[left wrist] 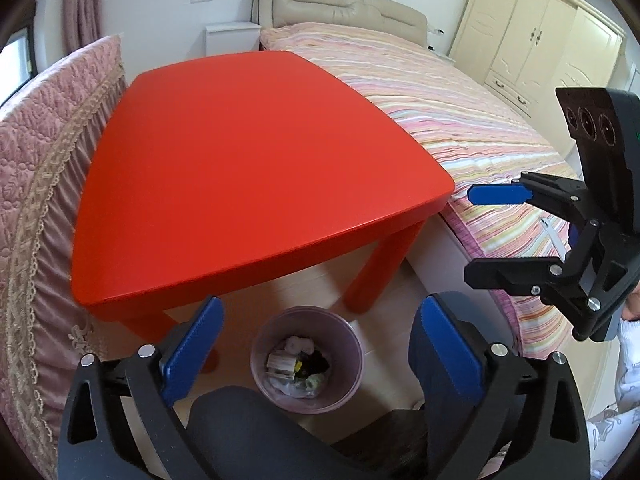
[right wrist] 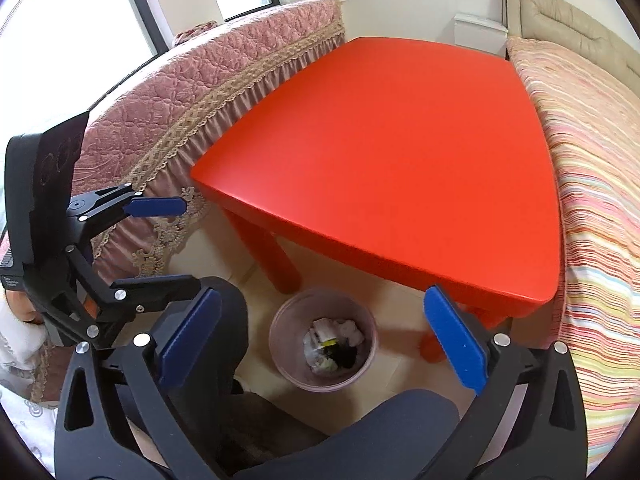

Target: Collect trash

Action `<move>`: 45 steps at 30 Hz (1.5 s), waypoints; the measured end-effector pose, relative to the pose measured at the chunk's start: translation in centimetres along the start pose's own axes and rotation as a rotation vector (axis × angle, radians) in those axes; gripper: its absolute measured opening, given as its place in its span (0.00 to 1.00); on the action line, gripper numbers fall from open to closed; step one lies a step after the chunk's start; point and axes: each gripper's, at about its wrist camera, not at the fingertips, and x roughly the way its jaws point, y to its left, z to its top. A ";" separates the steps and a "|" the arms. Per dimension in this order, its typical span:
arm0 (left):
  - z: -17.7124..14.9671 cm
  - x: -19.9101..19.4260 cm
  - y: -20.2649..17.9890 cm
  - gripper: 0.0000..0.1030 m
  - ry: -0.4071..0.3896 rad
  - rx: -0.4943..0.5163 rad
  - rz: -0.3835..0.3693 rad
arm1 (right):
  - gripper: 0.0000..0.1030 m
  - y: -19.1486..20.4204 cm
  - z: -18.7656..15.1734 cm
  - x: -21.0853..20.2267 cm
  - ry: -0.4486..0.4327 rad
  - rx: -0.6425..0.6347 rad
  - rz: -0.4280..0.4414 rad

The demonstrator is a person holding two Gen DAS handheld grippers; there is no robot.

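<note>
Looking along your left gripper, you see its blue pads spread wide with nothing between them, directly above the trash bin, which stands on the floor just in front of the red table and holds crumpled trash. Right wrist view: your right gripper likewise gapes empty over the same trash bin, in front of the red table.

Smooth, faintly glossy red table of plastic look, beside a quilted pink cloth cover with lace trim and a striped woven bedspread. Translucent pinkish plastic bin holding crumpled paper and wrappers. Matt black plastic gripper arms with ribbed blue pads and shiny metal pins.
</note>
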 end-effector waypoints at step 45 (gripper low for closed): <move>7.6 -5.0 3.9 0.94 -0.185 -0.069 0.135 | 0.97 0.1 8.7 -3.7 -0.184 -0.007 -0.090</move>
